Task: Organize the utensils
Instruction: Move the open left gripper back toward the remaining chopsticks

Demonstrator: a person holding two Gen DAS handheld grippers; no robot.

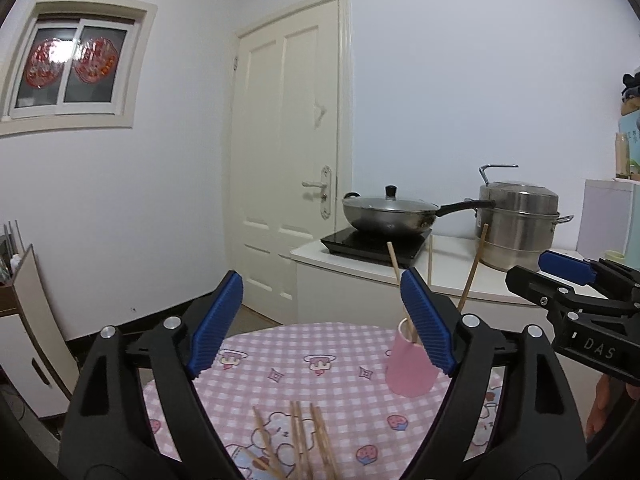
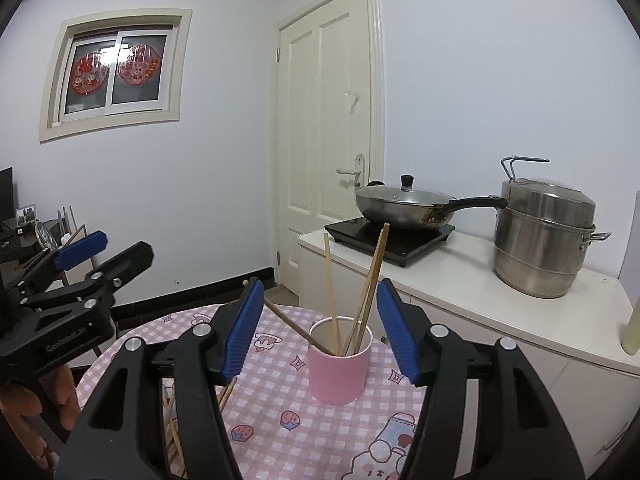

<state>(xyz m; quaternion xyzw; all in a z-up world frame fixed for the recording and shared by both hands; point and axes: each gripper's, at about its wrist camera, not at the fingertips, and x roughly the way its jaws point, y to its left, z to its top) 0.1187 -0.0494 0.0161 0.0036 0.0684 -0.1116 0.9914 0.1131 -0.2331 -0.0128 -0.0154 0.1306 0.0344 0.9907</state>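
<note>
The left gripper (image 1: 322, 322) and right gripper (image 2: 318, 326) both have fingers spread, holding nothing. Some chopsticks (image 2: 372, 280) stand in the pink cup (image 2: 339, 368) mid-table; others (image 1: 304, 440) wait near the table's (image 1: 280, 360) front edge.

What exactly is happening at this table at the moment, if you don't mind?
A person holding two grippers is sorting chopsticks into a pink cup. Four already stand in the cup, and several loose chopsticks lie on the checked tablecloth. The left gripper and right gripper are both open and empty.
</note>
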